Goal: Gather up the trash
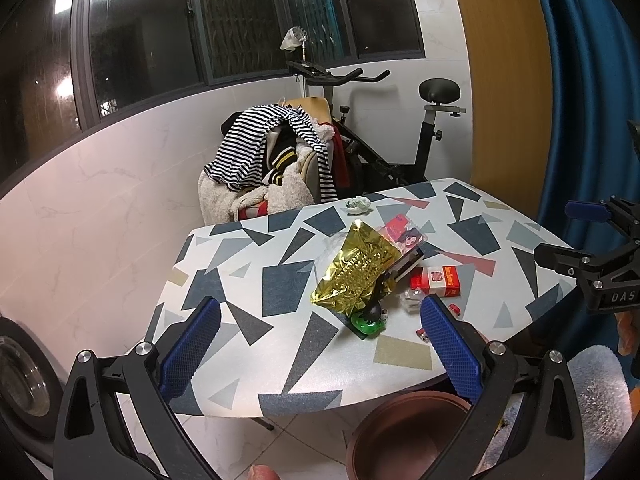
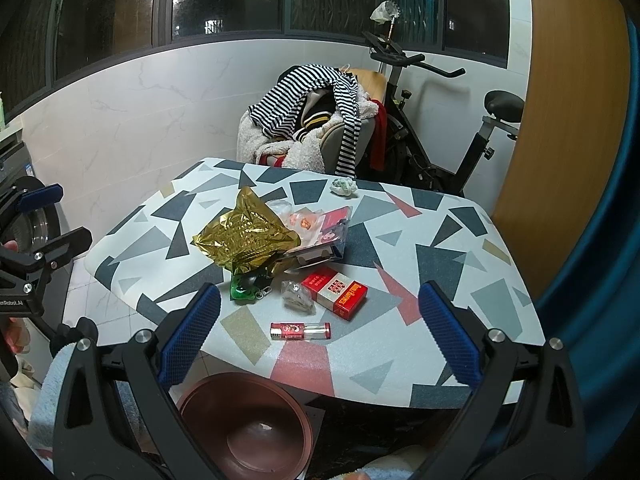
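Trash lies on a table with a geometric-pattern cloth [image 1: 280, 280] [image 2: 440, 264]: a crumpled gold foil bag [image 1: 356, 270] [image 2: 244, 236], a red cigarette pack [image 1: 438, 280] [image 2: 340, 292], a crumpled clear wrapper [image 2: 296, 298], a small red-capped tube [image 2: 300, 330], a green item [image 1: 366, 324] [image 2: 242, 286], a clear plastic package [image 2: 324, 232] and a paper wad [image 1: 358, 205] [image 2: 343, 187]. A brown bin [image 1: 404, 436] [image 2: 248, 428] stands on the floor below the table's near edge. My left gripper [image 1: 320, 352] and right gripper [image 2: 320, 344] are both open and empty, held before the table.
A chair piled with striped clothes [image 1: 272, 152] [image 2: 316, 116] and an exercise bike [image 1: 400, 140] [image 2: 448, 120] stand behind the table. A washing machine [image 1: 20, 372] is at the left. A blue curtain [image 1: 580, 80] hangs at the right.
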### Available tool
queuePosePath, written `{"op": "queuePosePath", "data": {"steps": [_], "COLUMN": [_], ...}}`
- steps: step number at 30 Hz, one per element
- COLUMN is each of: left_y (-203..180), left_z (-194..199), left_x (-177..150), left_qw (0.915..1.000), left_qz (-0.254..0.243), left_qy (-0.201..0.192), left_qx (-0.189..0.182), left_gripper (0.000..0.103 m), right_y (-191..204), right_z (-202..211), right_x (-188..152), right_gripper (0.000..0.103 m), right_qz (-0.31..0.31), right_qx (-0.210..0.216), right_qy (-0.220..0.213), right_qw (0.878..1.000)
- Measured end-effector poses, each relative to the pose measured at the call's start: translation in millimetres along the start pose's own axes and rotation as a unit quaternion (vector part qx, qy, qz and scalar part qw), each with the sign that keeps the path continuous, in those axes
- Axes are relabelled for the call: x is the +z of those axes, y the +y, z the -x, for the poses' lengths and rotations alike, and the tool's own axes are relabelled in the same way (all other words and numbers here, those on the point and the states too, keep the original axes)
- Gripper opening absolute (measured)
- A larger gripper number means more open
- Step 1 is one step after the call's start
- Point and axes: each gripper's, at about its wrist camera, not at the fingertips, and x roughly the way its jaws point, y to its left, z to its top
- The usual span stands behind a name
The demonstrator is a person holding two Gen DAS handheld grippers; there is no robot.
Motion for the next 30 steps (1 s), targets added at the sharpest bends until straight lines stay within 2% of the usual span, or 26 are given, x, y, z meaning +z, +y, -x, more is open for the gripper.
{"op": "queuePosePath", "data": {"steps": [3, 10, 15, 17, 19, 26, 30], "left_y": [-16, 5, 11, 13, 14, 1, -13], "left_z": [-3, -27, -55, -65, -83, -138, -187], "left_x": [0, -16, -25, -26, -27, -9, 4], "left_qw": [1.0, 0.9989, 0.9992, 0.9986, 0.9965, 0.9938, 0.99], "left_qz": [0.001, 0.04, 0.02, 0.027, 0.03, -0.026, -0.074], "left_qy": [0.008, 0.024, 0.033, 0.037, 0.049, 0.047, 0.061], "left_qx": [0.003, -0.008, -0.012, -0.026, -0.06, -0.097, -0.104], "left_gripper": [0.098, 0.098, 0.098, 0.098, 0.098, 0.097, 0.087], "right_y": [-1, -19, -29, -31, -30, -43, -58], "right_z": [-2, -22, -42, -52, -66, -97, -109], "right_x": [-1, -17, -24, -27, -33, -44, -44], "right_gripper": [0.097, 0.098, 0.098, 0.098, 0.098, 0.097, 0.097], "right_qz": [-0.002, -0.027, -0.051, -0.055, -0.061, -0.067, -0.087], "right_qx": [-0.001, 0.01, 0.02, 0.021, 0.031, -0.006, -0.01], "right_qy": [-0.001, 0.006, 0.025, 0.037, 0.055, 0.089, 0.091], "right_qw": [1.0, 1.0, 0.998, 0.998, 0.996, 0.994, 0.992]}}
